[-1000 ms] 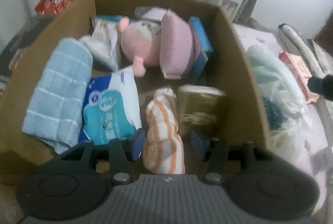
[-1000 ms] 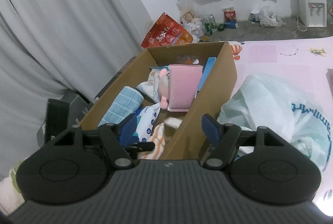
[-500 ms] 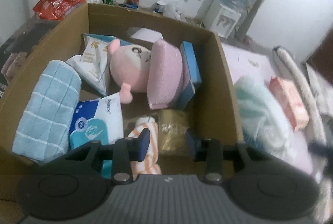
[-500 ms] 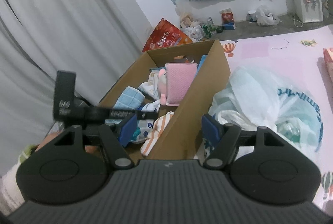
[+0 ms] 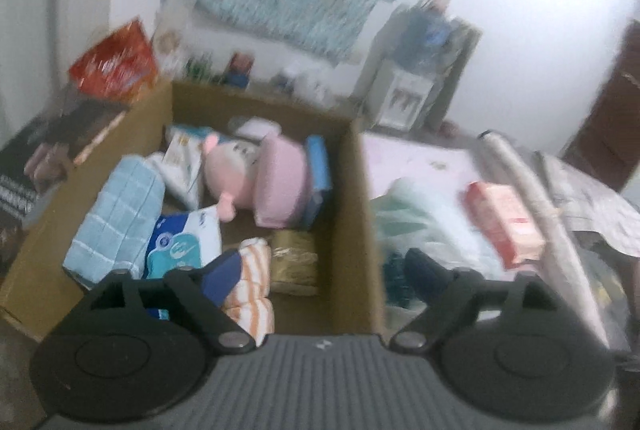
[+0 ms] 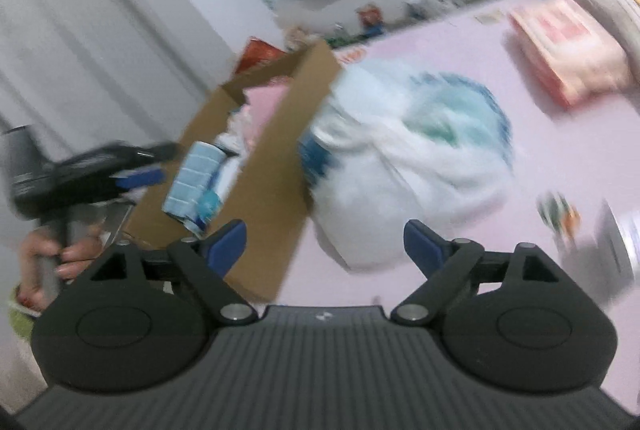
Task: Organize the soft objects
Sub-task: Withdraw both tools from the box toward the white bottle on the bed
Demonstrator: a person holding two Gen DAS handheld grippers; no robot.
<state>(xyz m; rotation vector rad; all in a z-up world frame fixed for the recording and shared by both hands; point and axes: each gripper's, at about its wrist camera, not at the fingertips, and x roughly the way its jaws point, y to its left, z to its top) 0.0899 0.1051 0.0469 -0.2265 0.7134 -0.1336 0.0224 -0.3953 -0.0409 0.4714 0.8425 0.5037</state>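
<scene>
- Both tongs are seen spread wide with nothing between the blue pads: the left tongs (image 5: 324,272) are held above the near edge of the cardboard box (image 5: 362,214), and the right tongs (image 6: 325,240) are held beside the box's right wall, over the pink mat (image 6: 560,166).
- The soft objects are found packed inside the box: a blue checked towel (image 5: 118,218) is laid along the left wall, a pink plush toy (image 5: 230,174) and a pink cushion (image 5: 282,186) are stood toward the far side, and an orange-striped cloth (image 5: 252,278) is tucked at the near edge beside a gold packet (image 5: 294,262).
- The items are stood on edge and pressed against one another, which is judged to be a way of saving room and keeping them from slumping.
- A white plastic bag (image 6: 404,166) is seen touching the outside of the box's right wall; more things to sort may be held in it, though its contents are too blurred to name.
- A pink-and-red pack (image 6: 568,54) is left on the mat near its far right edge, well apart from the box.
- The open stance of the right tongs near the bag is judged to suit a reach for the next item; the view is heavily smeared, so finer detail cannot be told.
</scene>
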